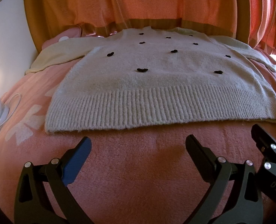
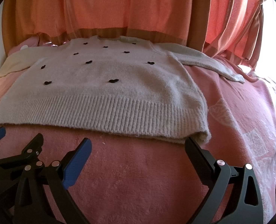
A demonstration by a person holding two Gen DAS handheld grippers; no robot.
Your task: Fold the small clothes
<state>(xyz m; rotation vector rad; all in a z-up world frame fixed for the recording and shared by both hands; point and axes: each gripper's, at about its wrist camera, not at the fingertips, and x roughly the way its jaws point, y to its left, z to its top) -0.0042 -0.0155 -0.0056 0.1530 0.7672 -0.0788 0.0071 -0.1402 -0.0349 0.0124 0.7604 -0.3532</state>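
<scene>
A pale sweater [image 1: 156, 78] with small black hearts lies flat on the pink blanket [image 1: 138, 168], at 12 o'clock from both grippers, the left gripper [image 1: 138, 145] and right gripper [image 2: 138, 145], jaws wide open, empty.

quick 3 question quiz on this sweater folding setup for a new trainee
1. True or false: the sweater lies spread flat on the pink blanket, with both sleeves out to the sides.
2. Which part of the sweater lies nearest the grippers? A) neckline B) ribbed hem C) a sleeve cuff
3. Fill in: the left gripper and the right gripper are both ____ and hold nothing.

Key: 1 true; 2 B; 3 open
</scene>
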